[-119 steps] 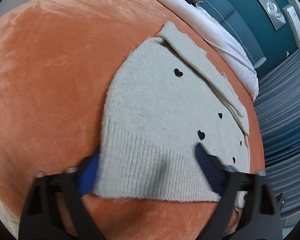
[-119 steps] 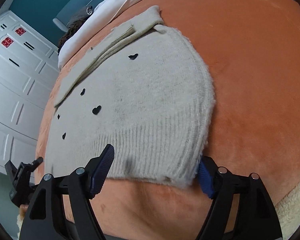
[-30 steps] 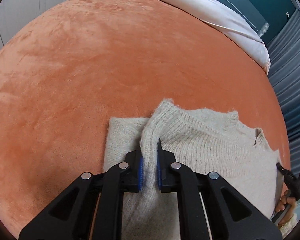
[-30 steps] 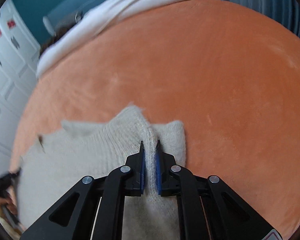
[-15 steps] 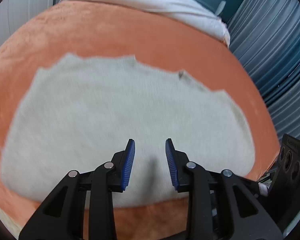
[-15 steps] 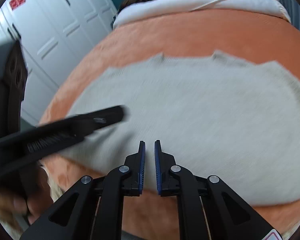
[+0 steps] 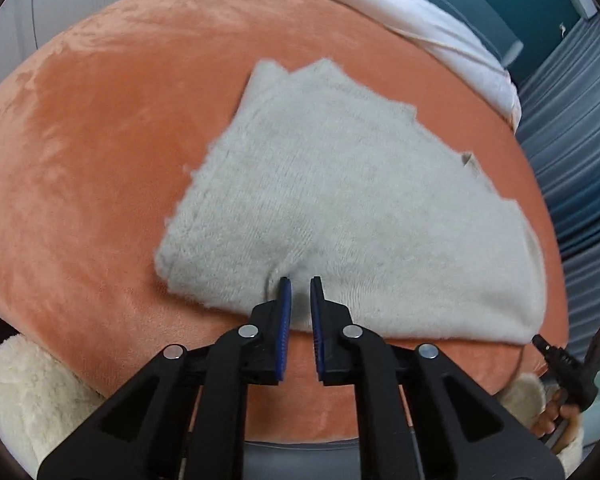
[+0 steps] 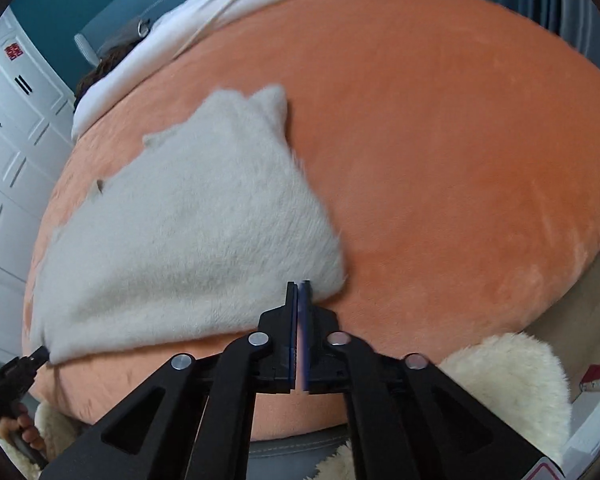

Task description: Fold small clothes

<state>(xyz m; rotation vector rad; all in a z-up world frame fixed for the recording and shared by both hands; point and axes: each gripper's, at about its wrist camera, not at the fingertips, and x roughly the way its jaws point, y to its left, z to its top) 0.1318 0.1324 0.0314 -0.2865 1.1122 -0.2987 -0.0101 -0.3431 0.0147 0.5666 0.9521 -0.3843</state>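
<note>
A small cream knitted sweater point(image 7: 340, 208) lies folded on the orange plush cover point(image 7: 80, 160); it also shows in the right wrist view point(image 8: 188, 248). My left gripper point(image 7: 299, 284) sits at the sweater's near folded edge, its blue-padded jaws a narrow gap apart with nothing between them. My right gripper point(image 8: 299, 286) is at the sweater's near right corner, jaws pressed together and holding no cloth. The right gripper's tip shows at the far right of the left wrist view point(image 7: 556, 354).
The orange cover point(image 8: 460, 160) spans the bed. White bedding point(image 7: 420, 12) lies along the far edge. A cream fluffy blanket point(image 8: 508, 380) hangs at the near edge. White cabinets point(image 8: 4, 128) stand to the left, grey curtains point(image 7: 572, 128) to the right.
Both grippers folded the hem over onto the top, let go and drew back to the near fold. The left jaws have narrowed in the last half second.
</note>
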